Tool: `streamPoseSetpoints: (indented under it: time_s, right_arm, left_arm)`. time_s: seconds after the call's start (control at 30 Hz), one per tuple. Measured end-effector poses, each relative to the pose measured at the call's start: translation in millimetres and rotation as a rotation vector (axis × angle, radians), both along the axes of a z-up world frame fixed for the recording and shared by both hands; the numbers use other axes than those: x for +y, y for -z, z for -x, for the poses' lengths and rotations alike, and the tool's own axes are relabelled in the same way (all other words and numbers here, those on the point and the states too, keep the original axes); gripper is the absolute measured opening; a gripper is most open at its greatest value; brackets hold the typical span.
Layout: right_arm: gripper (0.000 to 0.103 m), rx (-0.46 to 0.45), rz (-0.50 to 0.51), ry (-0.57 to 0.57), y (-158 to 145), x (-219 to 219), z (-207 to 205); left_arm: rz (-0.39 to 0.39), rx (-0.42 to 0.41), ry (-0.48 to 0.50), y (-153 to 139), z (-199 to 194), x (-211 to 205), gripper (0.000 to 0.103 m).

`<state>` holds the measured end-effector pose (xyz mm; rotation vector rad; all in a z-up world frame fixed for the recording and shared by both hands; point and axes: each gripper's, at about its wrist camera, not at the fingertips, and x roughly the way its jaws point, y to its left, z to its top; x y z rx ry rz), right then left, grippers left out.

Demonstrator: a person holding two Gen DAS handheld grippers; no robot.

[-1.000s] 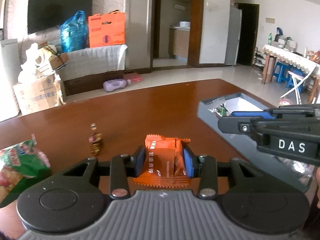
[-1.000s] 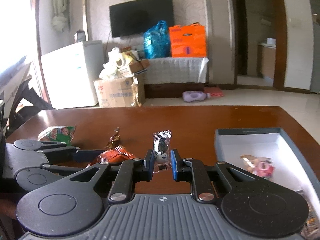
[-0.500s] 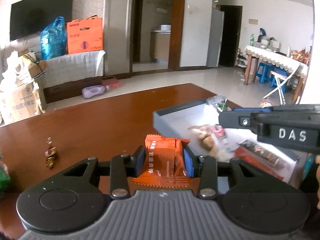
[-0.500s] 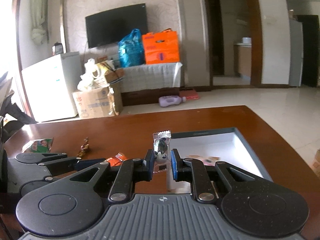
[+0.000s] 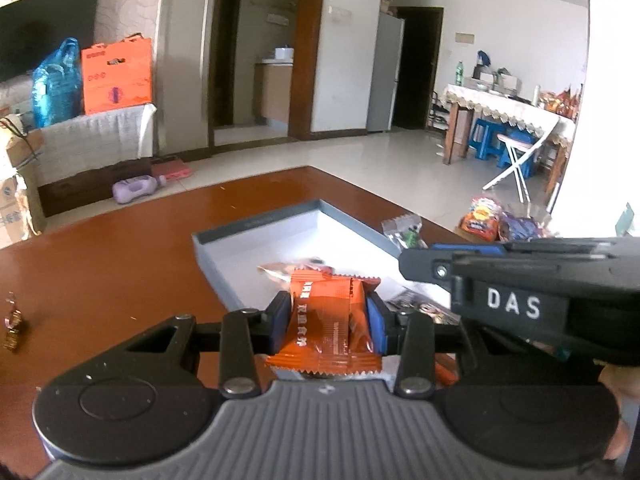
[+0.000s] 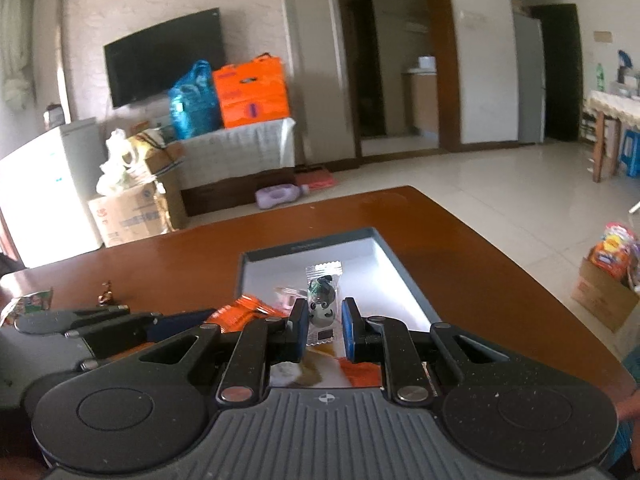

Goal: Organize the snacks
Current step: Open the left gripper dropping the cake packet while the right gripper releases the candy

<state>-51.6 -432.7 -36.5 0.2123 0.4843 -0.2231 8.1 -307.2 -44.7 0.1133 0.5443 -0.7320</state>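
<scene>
Your left gripper (image 5: 327,322) is clenched on an orange snack packet (image 5: 326,320), its blue fingers (image 5: 280,322) pressing the packet's two sides; the packet's long axis runs away from you, along the fingers. Your right gripper (image 6: 325,326) is clamped on a small clear-wrapped candy (image 6: 323,298) that stands upright between its fingers.

What matters now is the grey box (image 5: 256,226) with the white inside. It lies straight ahead of and below both grippers on the wooden surface (image 5: 100,264). In the right wrist view the candy hangs over the box's near half, so that hand looks ready to drop first. The orange packet sits over the near left wall, so you would probably need to carry it a little further in before letting go.

Snacks already in the box are mostly hidden behind the grippers and blurred. A small gold-wrapped sweet (image 5: 14,330) and a green packet (image 6: 34,304) remain out on the surface to the left.
</scene>
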Motion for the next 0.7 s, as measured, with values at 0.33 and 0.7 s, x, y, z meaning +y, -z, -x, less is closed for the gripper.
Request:
streamPoseSetpoints:
  time_s: [0.33, 0.7]
  right_arm:
    - [0.02, 0.057, -0.002, 0.035, 20, -5, -8]
    - [0.021, 0.069, -0.033, 0.044, 27, -8, -9]
  left_arm:
    - [-0.011, 0.022, 0.036, 18, 4, -24, 0.039]
    - [-0.007, 0.036, 0.033, 20, 3, -22, 0.047]
